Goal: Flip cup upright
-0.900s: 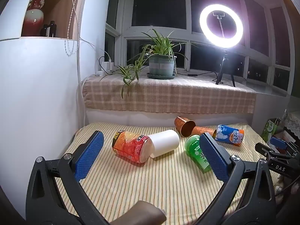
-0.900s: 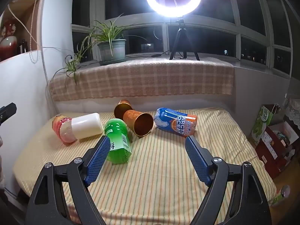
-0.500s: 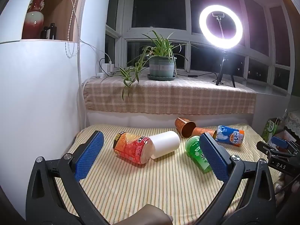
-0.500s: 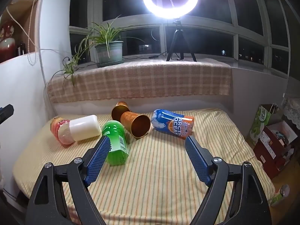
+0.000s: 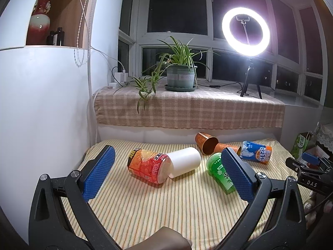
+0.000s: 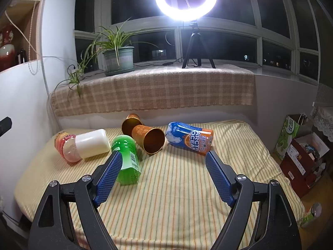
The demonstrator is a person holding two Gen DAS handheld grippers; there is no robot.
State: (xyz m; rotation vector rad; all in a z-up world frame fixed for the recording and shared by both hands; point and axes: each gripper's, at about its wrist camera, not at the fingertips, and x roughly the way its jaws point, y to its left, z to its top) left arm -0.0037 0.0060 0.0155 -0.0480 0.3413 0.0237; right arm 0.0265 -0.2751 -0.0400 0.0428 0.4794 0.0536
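Several cups lie on their sides on a yellow striped cloth [image 6: 177, 198]. A red-orange cup [image 5: 147, 167] has a white cup [image 5: 184, 161] against its mouth. A green cup [image 6: 127, 158] lies near two copper cups [image 6: 150, 140] and a blue Arctic Ocean cup [image 6: 191, 138]. My left gripper [image 5: 166, 166] is open and empty, a short way in front of the red-orange and white cups. My right gripper [image 6: 164, 166] is open and empty; its left fingertip overlaps the green cup in view.
A checked cloth covers the window sill [image 6: 152, 89] behind, with a potted plant [image 6: 118, 58] and a ring light [image 6: 186, 0] on a tripod. A white cabinet wall [image 5: 41, 114] is at the left. Boxes [image 6: 299, 152] stand on the floor at the right.
My right gripper has moved forward toward the cups, which look larger now. My left gripper has shifted only slightly. The cups have not moved.
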